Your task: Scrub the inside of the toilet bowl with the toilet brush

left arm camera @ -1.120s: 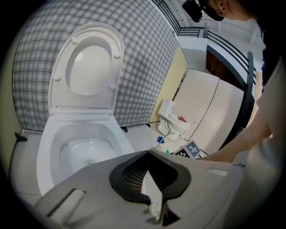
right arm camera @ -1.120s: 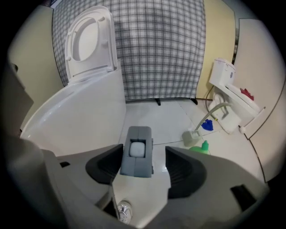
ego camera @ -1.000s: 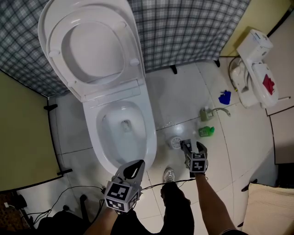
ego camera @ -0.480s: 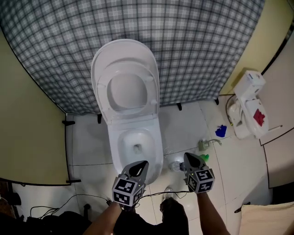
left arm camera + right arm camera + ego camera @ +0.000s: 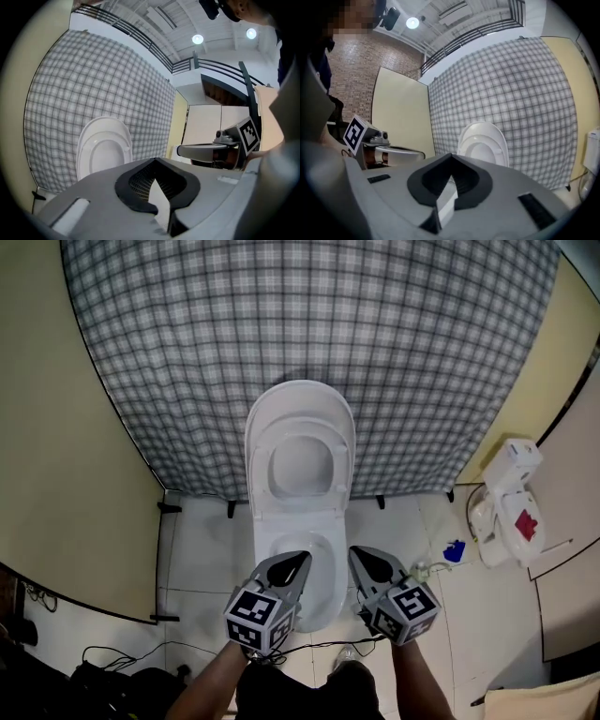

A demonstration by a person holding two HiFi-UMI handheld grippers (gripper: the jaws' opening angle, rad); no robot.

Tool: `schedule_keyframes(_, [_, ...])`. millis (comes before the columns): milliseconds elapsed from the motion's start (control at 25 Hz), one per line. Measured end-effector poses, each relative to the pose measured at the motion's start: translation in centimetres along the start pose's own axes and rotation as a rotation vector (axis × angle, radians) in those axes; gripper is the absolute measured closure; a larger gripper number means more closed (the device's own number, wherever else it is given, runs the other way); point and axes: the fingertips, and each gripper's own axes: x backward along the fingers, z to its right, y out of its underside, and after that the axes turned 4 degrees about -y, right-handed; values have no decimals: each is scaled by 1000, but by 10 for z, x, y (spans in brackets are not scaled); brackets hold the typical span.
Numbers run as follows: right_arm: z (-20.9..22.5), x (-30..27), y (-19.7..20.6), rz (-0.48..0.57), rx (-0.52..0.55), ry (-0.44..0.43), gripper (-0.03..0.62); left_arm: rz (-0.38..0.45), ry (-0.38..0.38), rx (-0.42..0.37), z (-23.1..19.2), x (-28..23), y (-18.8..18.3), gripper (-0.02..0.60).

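A grey-and-white checked cloth backdrop [image 5: 309, 324] hangs behind glossy white floor tiles [image 5: 202, 549]. Scrubbing seems not yet begun: the left gripper [image 5: 294, 563] and right gripper [image 5: 362, 556] are both clamped closed on nothing. The smooth white ceramic toilet bowl [image 5: 323, 554], oval lid [image 5: 300, 442] raised, lies below and between their fingertips; no toilet brush shows.

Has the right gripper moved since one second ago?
Yes. The right gripper was held low, apart to the right of the toilet bowl; now it is raised and overlaps the bowl's right edge.
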Motion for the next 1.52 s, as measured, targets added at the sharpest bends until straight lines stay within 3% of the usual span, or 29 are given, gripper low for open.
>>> schedule_keyframes(320, [-61, -3, -88, 74, 61, -92, 585, 79, -11, -79, 2, 47, -86, 571])
schedule_keyframes(440, [-76, -11, -106, 86, 64, -123, 585, 102, -21, -86, -3, 60, -104, 572])
schedule_keyframes(760, [-72, 28, -131, 78, -6, -171, 585, 108, -81, -62, 35, 74, -139, 572])
schedule_keyframes(1520, [-51, 5, -125, 63, -30, -137, 585, 80, -49, -56, 13, 48, -127, 571])
